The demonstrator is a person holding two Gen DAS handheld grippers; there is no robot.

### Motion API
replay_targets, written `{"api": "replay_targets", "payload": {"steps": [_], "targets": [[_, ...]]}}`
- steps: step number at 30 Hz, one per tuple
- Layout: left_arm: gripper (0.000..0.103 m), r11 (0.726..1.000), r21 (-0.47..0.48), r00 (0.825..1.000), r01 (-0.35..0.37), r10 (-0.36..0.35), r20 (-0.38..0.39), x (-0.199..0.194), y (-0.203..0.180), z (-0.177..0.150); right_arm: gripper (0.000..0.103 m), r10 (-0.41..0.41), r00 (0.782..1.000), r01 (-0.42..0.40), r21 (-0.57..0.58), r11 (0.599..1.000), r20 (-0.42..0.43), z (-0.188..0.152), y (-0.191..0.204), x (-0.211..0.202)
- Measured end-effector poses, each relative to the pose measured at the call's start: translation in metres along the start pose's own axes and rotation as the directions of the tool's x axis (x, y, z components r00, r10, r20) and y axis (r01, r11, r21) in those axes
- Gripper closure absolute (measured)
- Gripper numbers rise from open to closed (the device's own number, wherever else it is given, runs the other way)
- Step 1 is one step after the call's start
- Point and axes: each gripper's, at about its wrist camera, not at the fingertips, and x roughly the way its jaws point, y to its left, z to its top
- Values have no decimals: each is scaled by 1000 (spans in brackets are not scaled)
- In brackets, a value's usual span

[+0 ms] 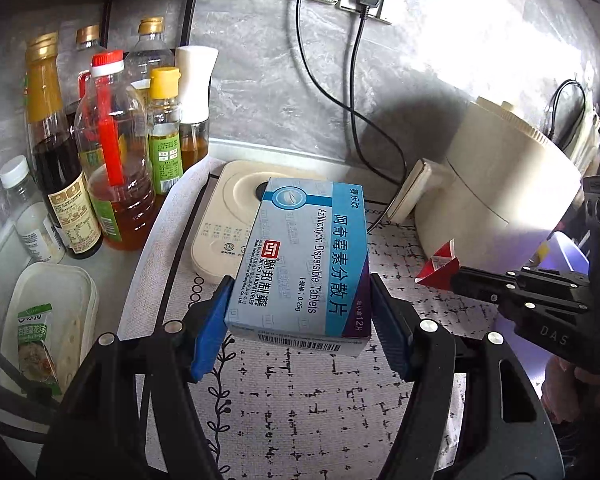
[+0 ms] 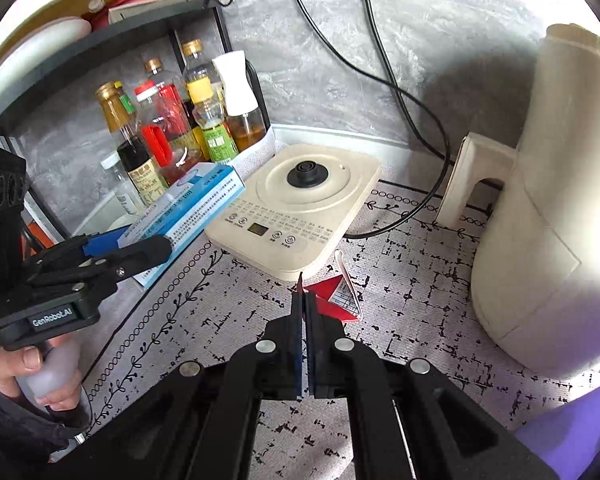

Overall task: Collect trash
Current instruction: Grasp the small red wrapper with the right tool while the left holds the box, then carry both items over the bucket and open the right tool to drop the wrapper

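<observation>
My left gripper (image 1: 300,312) is shut on a blue and white medicine box (image 1: 304,260) and holds it above the patterned mat. The box also shows in the right wrist view (image 2: 196,200), gripped at the left. My right gripper (image 2: 303,300) is shut on a red and white wrapper (image 2: 336,300), pinching its edge just above the mat. The wrapper also shows in the left wrist view (image 1: 438,270), at the tip of the right gripper (image 1: 460,280).
A cream kettle base (image 2: 300,208) lies on the grey patterned mat (image 2: 400,320). A cream appliance (image 2: 548,200) stands at the right. Several oil and sauce bottles (image 1: 108,152) stand at the left under a black shelf (image 2: 100,36). Black cables (image 1: 340,92) run to wall sockets.
</observation>
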Motion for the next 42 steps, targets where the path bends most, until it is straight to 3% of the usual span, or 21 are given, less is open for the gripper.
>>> {"api": "replay_targets", "payload": {"steps": [9,16,23,32,34,35,36,37,42], "targets": [[37,988,90,990,125,-131,55,-34,-47,20,100,-56,988,46,73,996,145,-2,-1,-86],[37,956,192,971,222,-235,48,-42,-93,34,100,-171,962,141,147,979,215,-11,-21,-138],[37,895,306,941,324,-338,-7,-39,-152,42,100,-305,927,240,276,931,220,-33,-62,-191],[37,798,405,887,446,-454,-83,-30,-239,36,100,-446,867,331,412,849,224,-75,-109,-249],[37,773,428,875,468,-474,-102,-27,-259,32,92,-476,850,349,435,830,225,-86,-117,-260],[37,761,438,869,479,-483,-109,-26,-268,29,80,-485,843,347,454,821,233,-94,-121,-267],[37,750,446,863,488,-492,-116,-25,-276,27,45,-501,828,345,476,809,252,-103,-124,-275],[37,741,450,857,498,-500,-124,-24,-284,25,36,-524,810,353,495,794,263,-112,-126,-283],[37,703,470,836,534,-521,-171,-17,-315,11,38,-583,779,374,577,726,230,-151,-145,-310]]}}
